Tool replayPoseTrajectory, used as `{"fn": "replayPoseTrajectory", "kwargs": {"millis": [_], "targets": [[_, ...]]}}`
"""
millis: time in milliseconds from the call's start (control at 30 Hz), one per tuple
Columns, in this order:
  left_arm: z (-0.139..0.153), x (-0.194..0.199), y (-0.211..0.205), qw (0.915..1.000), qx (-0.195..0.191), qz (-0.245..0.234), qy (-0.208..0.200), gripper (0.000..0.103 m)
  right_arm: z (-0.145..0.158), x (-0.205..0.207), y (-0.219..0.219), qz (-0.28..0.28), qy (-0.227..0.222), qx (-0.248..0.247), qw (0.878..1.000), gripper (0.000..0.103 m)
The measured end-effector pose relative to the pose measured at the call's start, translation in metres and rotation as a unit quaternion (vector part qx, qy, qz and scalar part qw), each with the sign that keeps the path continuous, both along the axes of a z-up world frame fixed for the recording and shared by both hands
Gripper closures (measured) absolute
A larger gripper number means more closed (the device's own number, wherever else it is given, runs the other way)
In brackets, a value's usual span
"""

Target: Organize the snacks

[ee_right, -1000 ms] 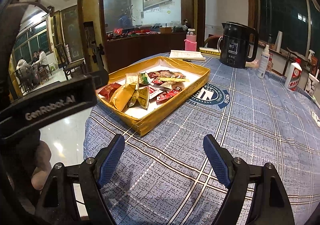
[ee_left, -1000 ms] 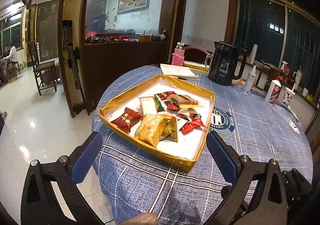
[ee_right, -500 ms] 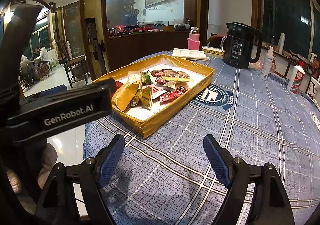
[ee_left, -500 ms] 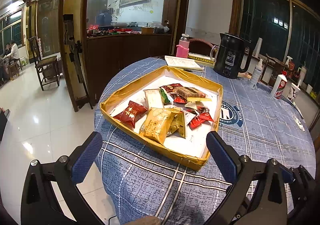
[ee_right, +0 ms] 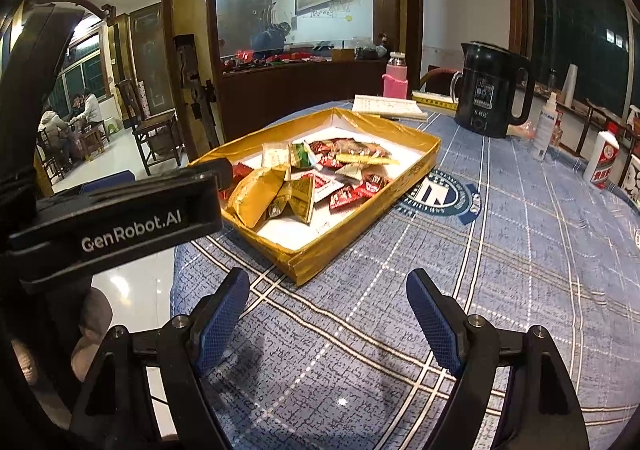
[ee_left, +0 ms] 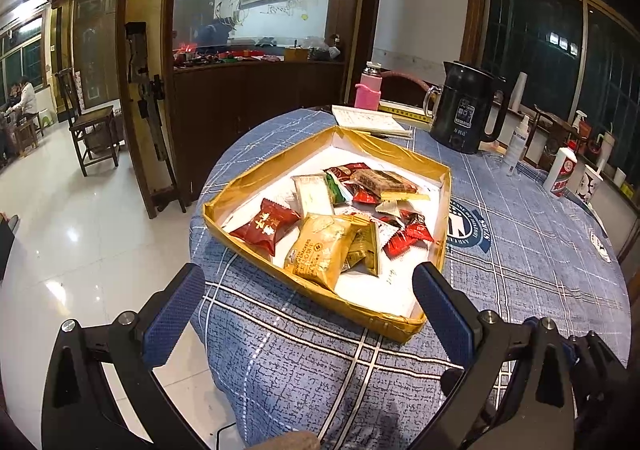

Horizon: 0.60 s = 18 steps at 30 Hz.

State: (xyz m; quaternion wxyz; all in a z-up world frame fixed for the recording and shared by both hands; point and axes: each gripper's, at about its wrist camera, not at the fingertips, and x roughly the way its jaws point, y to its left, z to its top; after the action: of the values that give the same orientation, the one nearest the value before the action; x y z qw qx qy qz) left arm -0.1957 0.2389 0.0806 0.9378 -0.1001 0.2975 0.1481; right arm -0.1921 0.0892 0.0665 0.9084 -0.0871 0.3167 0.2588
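Observation:
A shallow gold box (ee_left: 256, 180) with a white floor lies on the blue checked tablecloth and holds several wrapped snacks: a dark red packet (ee_left: 266, 226), a big yellow cracker pack (ee_left: 322, 246), small red candies (ee_left: 408, 238) and a brown bar (ee_left: 380, 181). My left gripper (ee_left: 308, 290) is open and empty, hovering just short of the box's near edge. My right gripper (ee_right: 328, 298) is open and empty over bare cloth, short of the box (ee_right: 332, 246). The left gripper's body (ee_right: 120, 218) hides the box's left end in the right wrist view.
A black electric kettle (ee_left: 466, 114), a pink bottle (ee_left: 368, 90), a notebook (ee_left: 368, 120), a spray bottle (ee_left: 516, 142) and a white liquor bottle (ee_left: 562, 172) stand at the table's far side. The table edge drops to a tiled floor on the left.
Both grippers have drifted a little closer to the box and slightly left; the box sits larger in both views. Both stay open and empty.

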Motion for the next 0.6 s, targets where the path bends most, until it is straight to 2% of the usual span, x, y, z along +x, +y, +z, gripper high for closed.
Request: {"fn": "replayPoseTrajectory", "kwargs": {"millis": [600], "targets": [[-0.002,0.0,-0.009,0.9997,-0.015,-0.017,0.009,0.0,0.004,-0.002,-0.013,-0.015,-0.003,0.02,1.0,0.02]]}}
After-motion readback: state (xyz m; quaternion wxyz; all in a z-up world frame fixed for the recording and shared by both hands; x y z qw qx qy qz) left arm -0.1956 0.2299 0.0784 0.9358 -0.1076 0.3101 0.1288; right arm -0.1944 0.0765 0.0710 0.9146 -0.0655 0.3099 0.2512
